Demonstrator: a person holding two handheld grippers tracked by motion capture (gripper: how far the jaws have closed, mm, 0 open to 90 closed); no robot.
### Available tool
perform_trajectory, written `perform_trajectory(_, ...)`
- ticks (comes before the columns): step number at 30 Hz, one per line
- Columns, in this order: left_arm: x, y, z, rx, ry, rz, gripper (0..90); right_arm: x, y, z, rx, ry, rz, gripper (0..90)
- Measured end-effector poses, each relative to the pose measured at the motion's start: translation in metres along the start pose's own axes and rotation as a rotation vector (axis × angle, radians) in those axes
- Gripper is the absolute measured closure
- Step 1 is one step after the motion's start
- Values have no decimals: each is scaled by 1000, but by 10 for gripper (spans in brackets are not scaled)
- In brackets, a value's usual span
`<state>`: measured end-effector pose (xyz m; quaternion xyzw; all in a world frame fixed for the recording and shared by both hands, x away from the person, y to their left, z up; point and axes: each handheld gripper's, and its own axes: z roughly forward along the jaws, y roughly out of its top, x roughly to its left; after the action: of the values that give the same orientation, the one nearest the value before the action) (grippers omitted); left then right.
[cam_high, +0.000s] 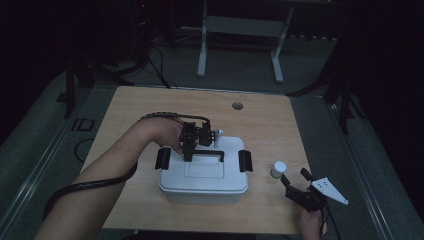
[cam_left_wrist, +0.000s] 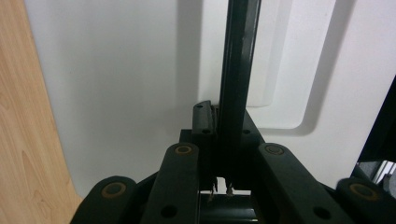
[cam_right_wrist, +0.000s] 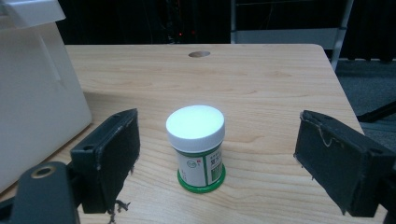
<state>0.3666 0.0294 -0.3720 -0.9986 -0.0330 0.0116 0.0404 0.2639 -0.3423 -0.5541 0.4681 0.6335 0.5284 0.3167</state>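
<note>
Dim room lying beyond a pale wooden worktop (cam_high: 150, 107), with a white lidded box (cam_high: 203, 175) sitting near the front middle. Left claw (cam_high: 188, 156) reaching down onto the lid and pinching the black handle (cam_high: 207, 152), jaws pressed tight on the bar with nothing else between them. Handle bar running away from the jaws straight up the left claw view (cam_left_wrist: 238, 70), lying crosswise along the box lid in the high view, long axis level with the worktop's front edge. Right claw (cam_right_wrist: 215, 158) resting low on the worktop, jaws spread wide and touching nothing. Small white-capped bottle (cam_right_wrist: 196, 147) with a green base standing upright between the spread pads, clear of both, just right of the box.
</note>
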Motion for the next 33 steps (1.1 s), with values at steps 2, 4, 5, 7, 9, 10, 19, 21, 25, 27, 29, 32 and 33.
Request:
perform_trajectory(2, 0, -1, 0, -8, 9, 11, 834, 0, 0, 0, 0, 1, 0, 136)
perform_trajectory(4, 0, -3, 0, -25, 18, 6, 834, 0, 0, 0, 1, 0, -1, 136)
perform_trajectory(5, -1, -4, 0, -30, 18, 8, 835, 0, 0, 0, 1, -1, -1, 136)
perform_trajectory(7, -1, -4, -1, -33, 20, 9, 835, 0, 0, 0, 2, -1, -1, 137)
perform_trajectory(9, -1, -4, -1, -38, 22, 13, 835, 0, 0, 0, 3, -2, -2, 137)
perform_trajectory(10, -1, -5, -1, -35, 18, 9, 835, 0, 0, 0, 3, -3, -2, 136)
perform_trajectory(19, -2, -7, -7, -39, 18, 0, 835, 1, 0, 0, 4, -3, -3, 137)
perform_trajectory(21, -2, -7, -10, -37, 20, 0, 835, 0, 0, 0, 3, -3, -1, 137)
perform_trajectory(25, -3, -9, -18, -59, 34, -1, 835, 0, 0, 0, 1, -3, 0, 137)
perform_trajectory(27, -4, -10, -23, -71, 36, -1, 835, 0, 0, 0, 1, -3, 0, 136)
perform_trajectory(29, -5, -11, -27, -74, 32, -8, 835, 0, 0, 0, 1, -3, 2, 136)
perform_trajectory(32, -6, -14, -33, -68, 42, -13, 835, 0, 0, 0, 1, -3, 1, 136)
perform_trajectory(33, -6, -15, -35, -67, 46, -17, 835, 0, 0, 0, 2, -3, 0, 136)
